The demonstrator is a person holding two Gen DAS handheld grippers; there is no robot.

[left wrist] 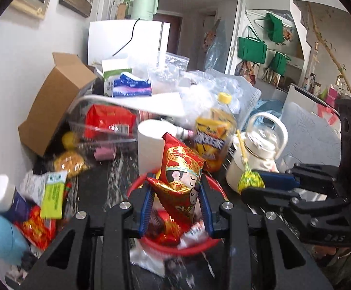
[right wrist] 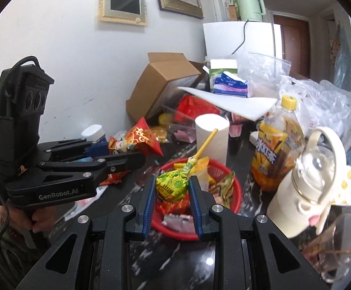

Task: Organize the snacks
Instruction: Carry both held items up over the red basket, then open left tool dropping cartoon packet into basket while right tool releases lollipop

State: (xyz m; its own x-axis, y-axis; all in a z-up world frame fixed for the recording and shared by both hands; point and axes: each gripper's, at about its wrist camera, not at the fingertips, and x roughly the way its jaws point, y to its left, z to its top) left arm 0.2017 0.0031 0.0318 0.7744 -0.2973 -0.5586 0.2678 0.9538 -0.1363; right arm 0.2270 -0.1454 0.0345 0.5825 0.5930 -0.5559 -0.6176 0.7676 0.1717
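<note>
My left gripper [left wrist: 176, 184] is shut on a red and gold snack packet [left wrist: 181, 176] with a cartoon figure, held up above a red basket [left wrist: 214, 245] of wrapped snacks. My right gripper [right wrist: 171, 184] is shut on a yellow-green wrapped lollipop [right wrist: 171, 184] whose yellow stick points up and away. The same basket [right wrist: 236, 193] lies under it in the right wrist view. Each gripper shows in the other's camera: the right gripper [left wrist: 248, 183] with the lollipop [left wrist: 250, 181] at right, the left gripper [right wrist: 127, 152] with the packet [right wrist: 139, 140] at left.
On the dark counter stand a white paper roll [left wrist: 150, 145], an iced-tea bottle [left wrist: 214, 137], a cream kettle [left wrist: 255, 154], an open cardboard box [left wrist: 54, 101], a clear bin [left wrist: 107, 123] with a red bag, loose snacks [left wrist: 52, 193] at left, and plastic bags behind. A person's hand [right wrist: 37, 220] holds the left gripper.
</note>
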